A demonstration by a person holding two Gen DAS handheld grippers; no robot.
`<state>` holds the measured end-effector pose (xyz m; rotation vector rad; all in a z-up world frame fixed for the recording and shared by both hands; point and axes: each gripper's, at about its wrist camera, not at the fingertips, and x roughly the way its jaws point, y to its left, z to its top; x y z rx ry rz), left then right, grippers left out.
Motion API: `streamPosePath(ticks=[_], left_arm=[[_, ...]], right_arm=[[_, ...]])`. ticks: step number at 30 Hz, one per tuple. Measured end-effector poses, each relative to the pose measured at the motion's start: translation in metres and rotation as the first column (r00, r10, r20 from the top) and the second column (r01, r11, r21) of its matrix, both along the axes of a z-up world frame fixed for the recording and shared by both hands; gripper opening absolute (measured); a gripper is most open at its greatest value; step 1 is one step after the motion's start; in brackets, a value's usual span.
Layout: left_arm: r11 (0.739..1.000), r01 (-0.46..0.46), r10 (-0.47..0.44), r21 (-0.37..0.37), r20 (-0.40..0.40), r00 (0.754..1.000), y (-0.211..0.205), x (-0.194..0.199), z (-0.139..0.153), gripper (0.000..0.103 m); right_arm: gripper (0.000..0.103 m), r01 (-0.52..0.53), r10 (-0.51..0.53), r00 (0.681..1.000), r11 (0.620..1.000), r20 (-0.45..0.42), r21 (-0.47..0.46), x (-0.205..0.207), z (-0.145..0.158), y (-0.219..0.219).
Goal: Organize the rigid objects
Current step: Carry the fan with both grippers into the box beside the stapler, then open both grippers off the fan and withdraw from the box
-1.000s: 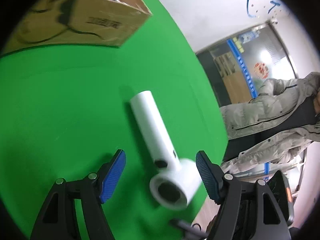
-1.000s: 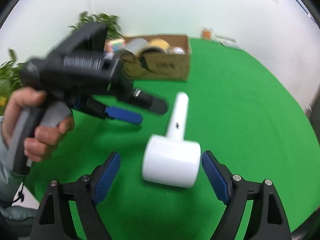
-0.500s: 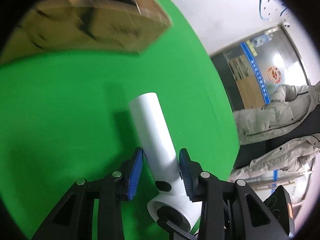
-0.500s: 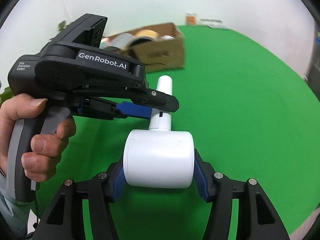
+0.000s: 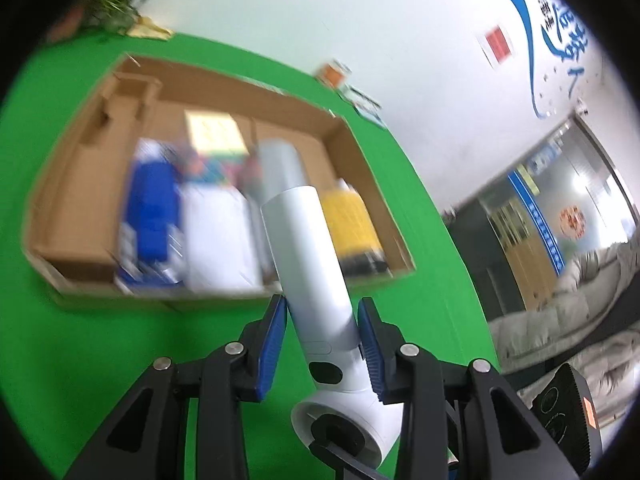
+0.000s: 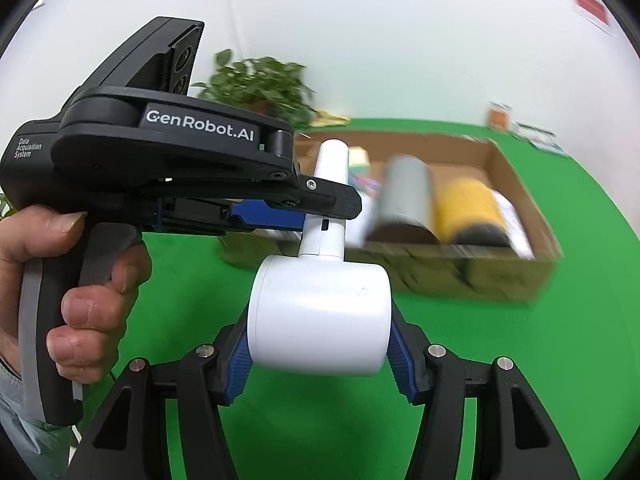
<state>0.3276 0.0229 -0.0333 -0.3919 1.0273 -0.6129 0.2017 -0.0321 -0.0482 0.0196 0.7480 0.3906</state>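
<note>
Gripping a white hair dryer (image 6: 320,312) from both ends, the two grippers hold it above the green desk (image 6: 500,380). The right gripper (image 6: 319,354) has its blue fingers (image 6: 236,364) half closed, pressed on the sides of the dryer's fat barrel. The left gripper (image 5: 322,342) pinches the slim handle with its fingers narrow. Its black body reads "GenRobot.AI" and "Data Acquisition System". Beyond lies a cardboard box (image 5: 360,152) holding a yellow can (image 6: 468,208), a grey cylinder (image 6: 406,200) and blurred blue and white packs.

"GenRobot.AI", "Data Acquisition System" on left claw (image 6: 298,216)
</note>
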Motion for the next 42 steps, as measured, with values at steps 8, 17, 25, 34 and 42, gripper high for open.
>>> streamPosePath(ticks=[8,17,25,34,42], left_arm=[[0.994,-0.096,0.095,0.048,0.011,0.995,0.072,0.084,0.020,0.033],[0.989,-0.128,0.136,0.072,-0.111,0.984,0.116,0.159,-0.023,0.033],[0.983,-0.161,0.173,0.092,-0.148,0.974,0.128,0.177,-0.041,0.039],[0.910,-0.348,0.265,0.224,0.330,0.906,0.098,0.051,0.041,0.085],[0.895,-0.354,0.186,0.271,0.495,0.849,0.045,-0.066,0.024,0.085]], right_arm=[[0.055,-0.090,0.091,0.995,0.995,-0.051,0.035,0.132,0.011,0.075],[0.055,-0.079,0.094,0.969,0.994,-0.229,0.075,0.230,-0.022,0.127],[0.060,-0.036,0.096,0.937,0.983,-0.336,0.179,0.255,-0.039,0.130],[0.100,-0.029,0.033,0.999,0.993,-0.038,0.118,0.154,-0.017,0.047],[0.100,0.086,-0.084,0.994,0.996,0.071,-0.026,0.064,-0.029,-0.044]])
